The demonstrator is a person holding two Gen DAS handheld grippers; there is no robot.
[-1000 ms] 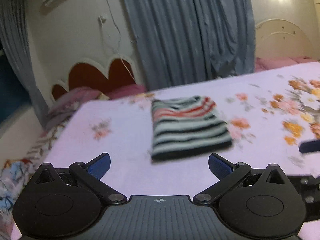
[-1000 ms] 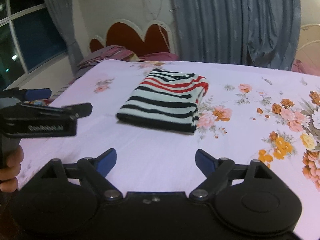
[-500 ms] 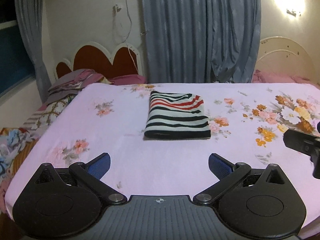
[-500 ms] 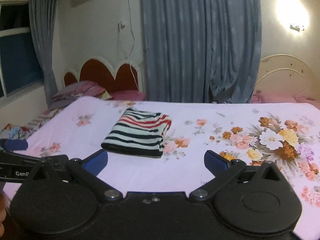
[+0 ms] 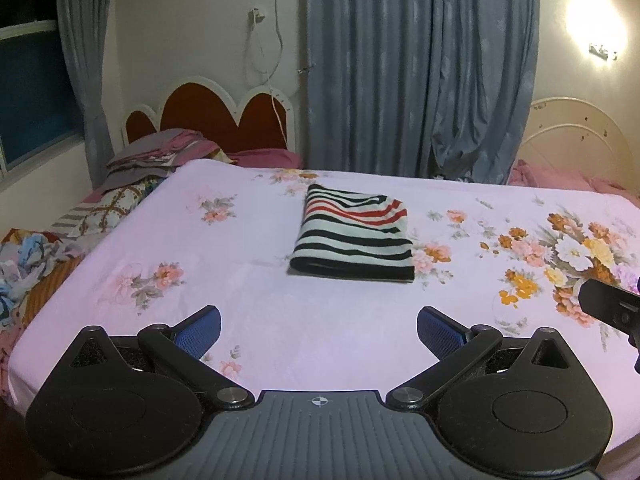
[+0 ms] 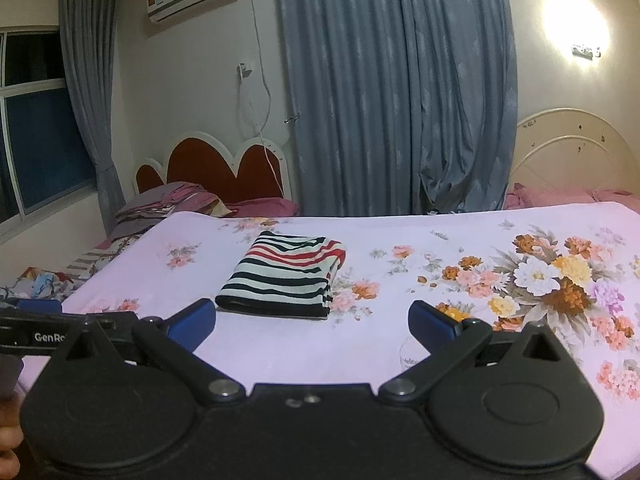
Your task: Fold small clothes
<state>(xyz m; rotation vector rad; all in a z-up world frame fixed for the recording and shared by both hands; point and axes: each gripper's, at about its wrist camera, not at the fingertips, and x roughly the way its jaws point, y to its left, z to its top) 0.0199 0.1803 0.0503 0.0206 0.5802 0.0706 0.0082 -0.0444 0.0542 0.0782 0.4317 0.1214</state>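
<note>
A striped garment (image 5: 354, 238), white with black and red bands, lies folded into a neat rectangle on the pink floral bedsheet (image 5: 280, 320). It also shows in the right wrist view (image 6: 286, 276). My left gripper (image 5: 319, 330) is open and empty, held back near the bed's front edge, well short of the garment. My right gripper (image 6: 311, 322) is open and empty, also drawn back from the garment. The right gripper's body shows at the right edge of the left wrist view (image 5: 612, 308).
A pile of bedding and pillows (image 5: 160, 156) lies at the far left by a red headboard (image 5: 208, 116). Blue curtains (image 5: 420, 68) hang behind the bed. Crumpled cloth (image 5: 28, 256) lies off the bed's left side.
Both grippers have pulled back and up from the bed, so the folded garment looks smaller and farther away. Both stay open and empty.
</note>
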